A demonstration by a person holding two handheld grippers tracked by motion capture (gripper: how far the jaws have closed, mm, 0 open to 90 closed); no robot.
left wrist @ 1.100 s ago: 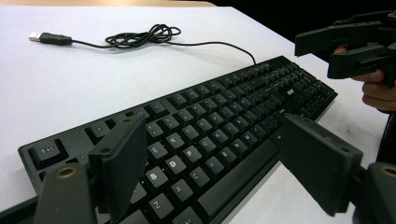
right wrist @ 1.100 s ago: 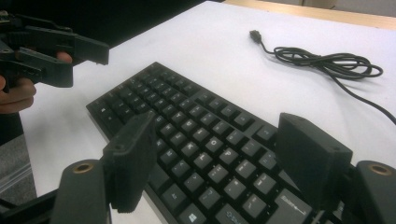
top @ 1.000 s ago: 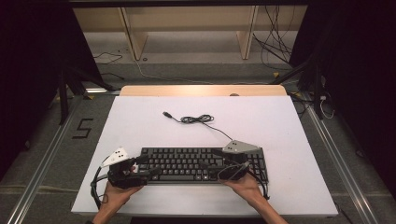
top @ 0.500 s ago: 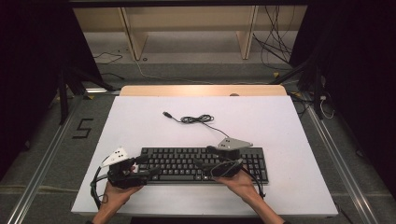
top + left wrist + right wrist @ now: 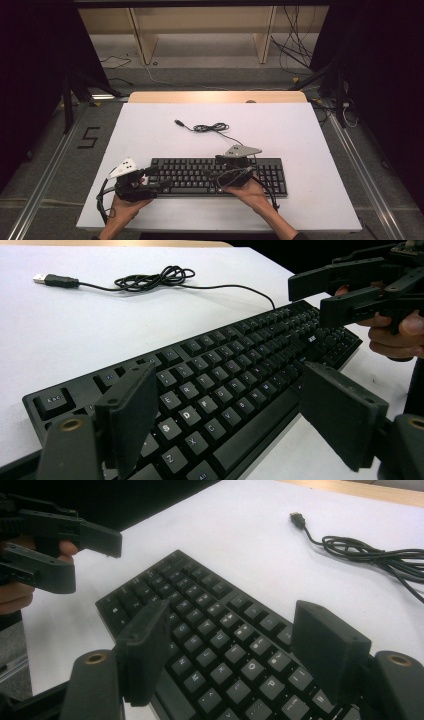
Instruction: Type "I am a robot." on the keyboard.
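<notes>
1. Keyboard [image 5: 220, 176], black, lies flat on the white table [image 5: 300, 135] near the person's edge, its long side running left to right.
2. Its cable [image 5: 212, 128] trails from the back edge to a loose coil farther up the table, ending in a USB plug [image 5: 178, 122] lying free.
3. The left gripper [image 5: 159, 177] sits at the keyboard's left end, jaws spread wide apart over the keys and holding nothing; the left gripper view shows the key rows between them.
4. The right gripper [image 5: 212, 174] hovers over the middle-right keys, jaws likewise parted and empty, pointing toward the left gripper.
5. Each hand grasps its gripper from the table's near edge.
</notes>
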